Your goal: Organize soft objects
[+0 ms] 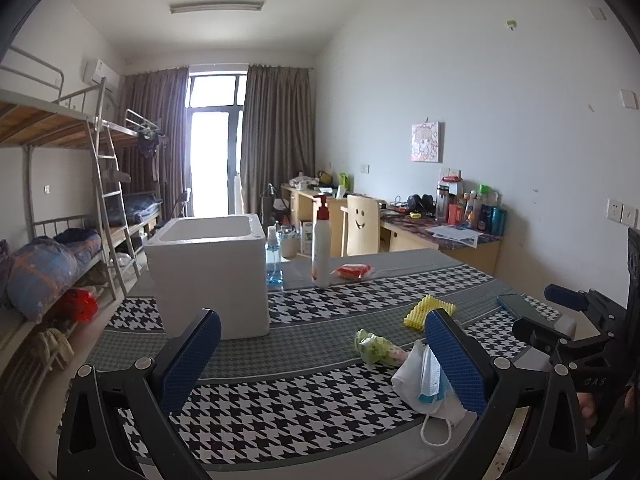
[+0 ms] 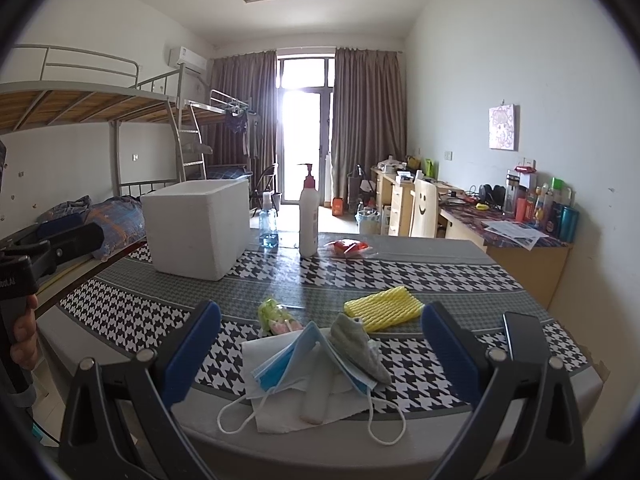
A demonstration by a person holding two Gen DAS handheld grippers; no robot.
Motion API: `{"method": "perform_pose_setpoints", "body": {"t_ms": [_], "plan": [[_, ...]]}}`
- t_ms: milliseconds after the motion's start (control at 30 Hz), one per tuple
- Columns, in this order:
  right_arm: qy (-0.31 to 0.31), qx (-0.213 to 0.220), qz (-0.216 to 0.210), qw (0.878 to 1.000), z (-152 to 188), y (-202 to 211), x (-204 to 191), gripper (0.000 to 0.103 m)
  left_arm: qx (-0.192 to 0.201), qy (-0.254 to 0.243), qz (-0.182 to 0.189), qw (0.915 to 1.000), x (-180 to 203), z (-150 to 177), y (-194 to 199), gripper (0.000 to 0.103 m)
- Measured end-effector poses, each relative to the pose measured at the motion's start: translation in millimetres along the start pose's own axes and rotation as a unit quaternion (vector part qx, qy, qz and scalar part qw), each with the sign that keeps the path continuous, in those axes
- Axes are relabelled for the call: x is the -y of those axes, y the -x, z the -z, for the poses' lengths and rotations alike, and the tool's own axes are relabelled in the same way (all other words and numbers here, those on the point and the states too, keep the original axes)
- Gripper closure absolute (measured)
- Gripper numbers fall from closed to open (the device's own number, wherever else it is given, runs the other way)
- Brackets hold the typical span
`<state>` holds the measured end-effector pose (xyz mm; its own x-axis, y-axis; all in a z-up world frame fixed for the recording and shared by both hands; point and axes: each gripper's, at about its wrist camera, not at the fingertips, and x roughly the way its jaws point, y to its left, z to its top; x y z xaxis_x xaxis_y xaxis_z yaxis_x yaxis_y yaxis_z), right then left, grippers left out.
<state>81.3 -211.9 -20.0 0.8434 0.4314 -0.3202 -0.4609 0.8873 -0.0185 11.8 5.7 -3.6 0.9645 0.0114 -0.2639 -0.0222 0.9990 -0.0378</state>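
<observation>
Grippers left (image 1: 322, 354) and right (image 2: 320, 354) both wide, empty, face masks (image 2: 316, 364) near white foam box (image 2: 196, 228).

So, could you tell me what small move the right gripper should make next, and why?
Probably ease the right gripper forward and down onto the blue mask. It is open and empty, the mask pile lies right between its fingers at the table's near edge, and the white box waits open behind.
</observation>
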Motion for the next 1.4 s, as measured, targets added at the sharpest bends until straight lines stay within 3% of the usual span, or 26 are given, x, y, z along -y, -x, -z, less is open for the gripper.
{"method": "perform_pose_setpoints", "body": {"t_ms": [567, 1400], "plan": [[-0.008, -0.006, 0.002, 1.000, -2.5, -9.7, 7.9, 0.001, -0.034, -0.012, 0.013, 0.9993, 9.0, -4.3, -25.2, 0.001], [-0.017, -0.049, 0.030, 0.998, -9.6, -50.8, 38.8, 0.001, -0.100, -0.010, 0.039, 0.9942, 28.3, -6.1, -89.4, 0.001]]}}
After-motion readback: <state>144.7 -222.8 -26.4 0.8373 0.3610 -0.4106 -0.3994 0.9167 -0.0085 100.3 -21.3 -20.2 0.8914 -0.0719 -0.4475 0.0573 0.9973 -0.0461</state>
